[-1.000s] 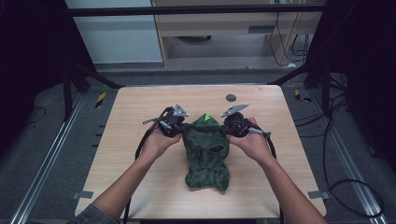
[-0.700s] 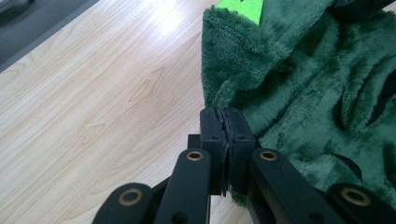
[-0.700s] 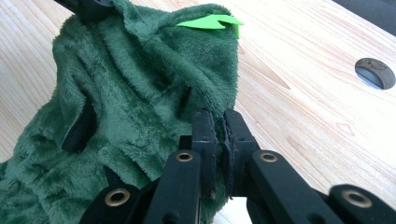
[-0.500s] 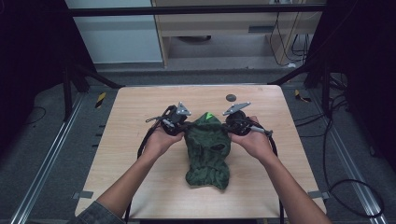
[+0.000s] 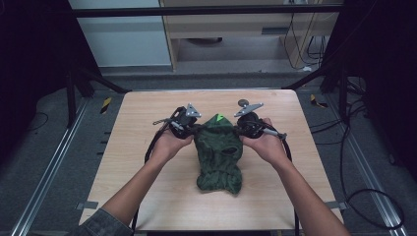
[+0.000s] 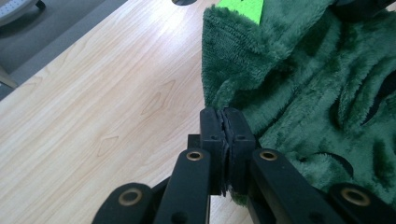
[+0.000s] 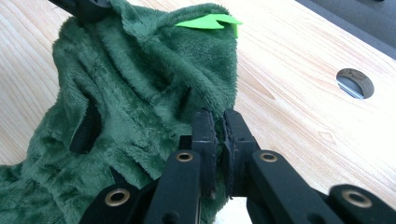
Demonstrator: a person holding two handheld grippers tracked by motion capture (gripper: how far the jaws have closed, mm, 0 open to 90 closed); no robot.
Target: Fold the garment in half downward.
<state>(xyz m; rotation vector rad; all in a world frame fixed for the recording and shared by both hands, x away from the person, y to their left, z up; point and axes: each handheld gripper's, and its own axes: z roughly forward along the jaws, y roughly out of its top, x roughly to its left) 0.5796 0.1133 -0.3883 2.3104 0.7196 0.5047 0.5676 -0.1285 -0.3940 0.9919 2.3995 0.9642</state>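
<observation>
I have one green plush garment lying on the tabletop, and two hand-held grippers on it, one in each hand. My left hand-held gripper is clamped tight on the garment's edge on one side, a fold of the fleece pinched between its jaws. My right hand-held gripper grips the opposite edge the same way, jaws closed on the fabric. In the high view the left hand-held gripper and the right hand-held gripper sit at either side of the garment's far end, which is lifted slightly into a peak between them, while the rest trails toward me flat on the wood.

One bright green tag sticks out at that peak; I can read no writing on it. The garment has several dark slit-like openings; I count two clearly from above. One round hole is cut in the tabletop beyond the garment, near the far edge. I see no brand or label text anywhere.
</observation>
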